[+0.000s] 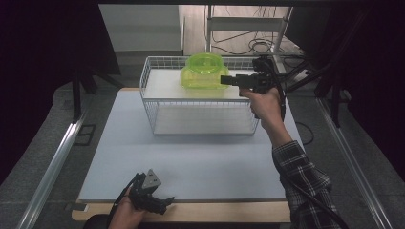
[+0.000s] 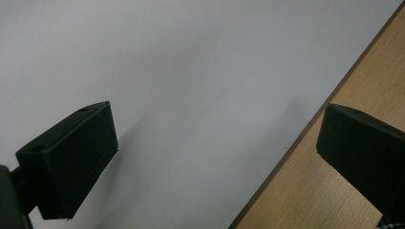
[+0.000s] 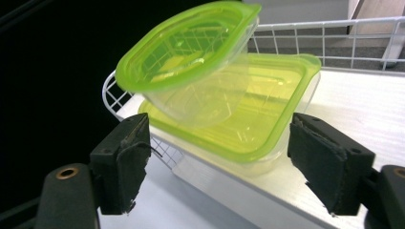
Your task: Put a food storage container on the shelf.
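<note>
Up on the wire rack (image 1: pixel 157 102), a round green-lidded tub (image 3: pixel 191 57) leans tilted on a square one (image 3: pixel 248 129). The right tongs (image 3: pixel 217 162) stand released just before them, touching neither. The left tongs (image 2: pixel 215 162) hang released over the worktop (image 2: pixel 191 71) edge. The rack's far corner is hidden behind the tubs.

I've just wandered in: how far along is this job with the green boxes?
Seemingly done: the square box sits on the shelf of the wire rack, with the smaller round box tilted on top. In hand: the right tongs stand open just short of both boxes, gripping nothing. Left: probably pulling back or straightening the tilted box. The left tongs wait open at the table's near edge.
</note>
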Demonstrator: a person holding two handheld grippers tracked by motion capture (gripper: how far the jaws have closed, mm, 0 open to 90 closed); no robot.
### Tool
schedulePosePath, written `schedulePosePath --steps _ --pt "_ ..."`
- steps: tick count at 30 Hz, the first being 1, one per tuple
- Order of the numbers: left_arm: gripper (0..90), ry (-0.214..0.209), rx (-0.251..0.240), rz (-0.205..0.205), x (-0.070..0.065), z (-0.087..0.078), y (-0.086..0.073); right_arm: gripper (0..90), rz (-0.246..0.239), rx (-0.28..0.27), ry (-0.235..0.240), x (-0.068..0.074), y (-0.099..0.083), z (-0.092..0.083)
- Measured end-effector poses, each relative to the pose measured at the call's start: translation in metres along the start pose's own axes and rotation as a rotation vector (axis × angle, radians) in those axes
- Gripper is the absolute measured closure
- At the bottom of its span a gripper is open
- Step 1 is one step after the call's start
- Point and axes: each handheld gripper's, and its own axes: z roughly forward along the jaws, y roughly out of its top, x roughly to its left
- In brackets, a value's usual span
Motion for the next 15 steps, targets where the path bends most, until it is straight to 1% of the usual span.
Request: schedulePosePath --steps 5,15 --pt "0.0 0.0 -0.001 -0.002 0.0 0.0 0.0 19.9 -0.026 0.013 0.005 0.002 -0.01 -0.001" --pt "0.0 0.001 -0.001 -0.001 0.0 0.0 0.0 16.7 -0.059 0.029 0.016 0.006 -0.028 -0.004"
